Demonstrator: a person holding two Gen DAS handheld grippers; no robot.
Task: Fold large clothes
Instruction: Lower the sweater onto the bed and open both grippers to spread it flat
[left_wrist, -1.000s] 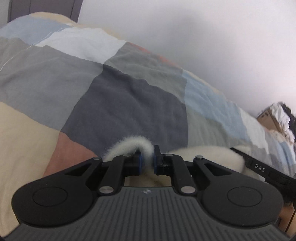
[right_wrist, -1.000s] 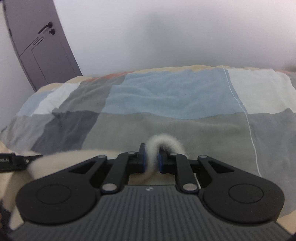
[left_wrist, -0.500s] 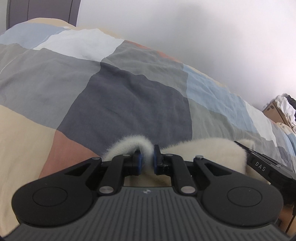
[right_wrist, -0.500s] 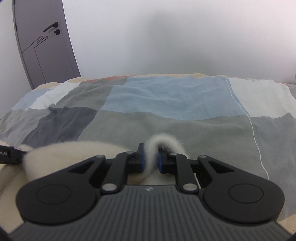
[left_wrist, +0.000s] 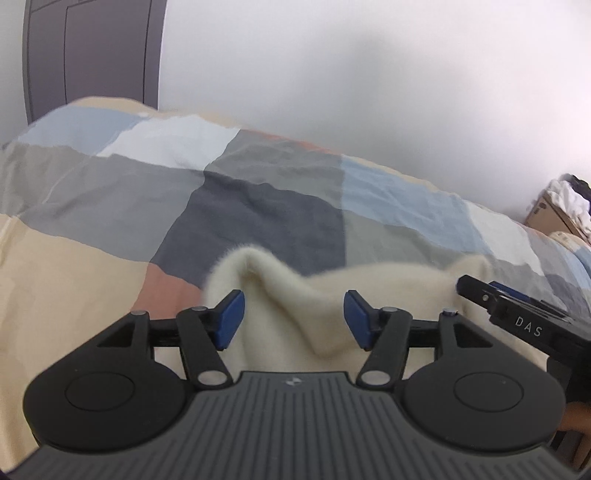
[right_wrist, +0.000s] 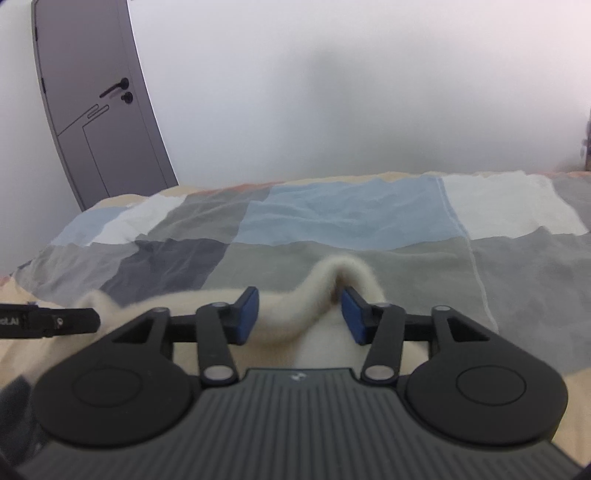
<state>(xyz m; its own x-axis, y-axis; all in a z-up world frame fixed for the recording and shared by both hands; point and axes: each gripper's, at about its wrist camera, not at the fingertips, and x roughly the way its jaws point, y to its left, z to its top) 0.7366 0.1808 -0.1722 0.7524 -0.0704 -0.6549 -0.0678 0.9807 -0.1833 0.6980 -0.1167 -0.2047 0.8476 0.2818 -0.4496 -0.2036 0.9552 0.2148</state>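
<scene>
A cream fluffy garment (left_wrist: 295, 295) lies on the patchwork bed cover (left_wrist: 258, 206). My left gripper (left_wrist: 293, 314) is open, its blue pads on either side of a raised ridge of the garment's edge. My right gripper (right_wrist: 299, 314) is open too, with a raised fold of the same garment (right_wrist: 332, 280) standing between its pads, close to the right one. The right gripper's fingers (left_wrist: 517, 314) show at the right of the left wrist view, and a finger of the left gripper (right_wrist: 48, 321) shows at the left of the right wrist view.
The bed cover (right_wrist: 332, 221) runs back to a white wall. A grey door (right_wrist: 99, 110) stands at the far left. A cardboard box with clothes (left_wrist: 557, 206) sits past the bed's right end.
Both grippers were shut on the cream garment's edge and have now opened. The pinched folds stand loose between the pads. Both cameras have tilted up a little.
</scene>
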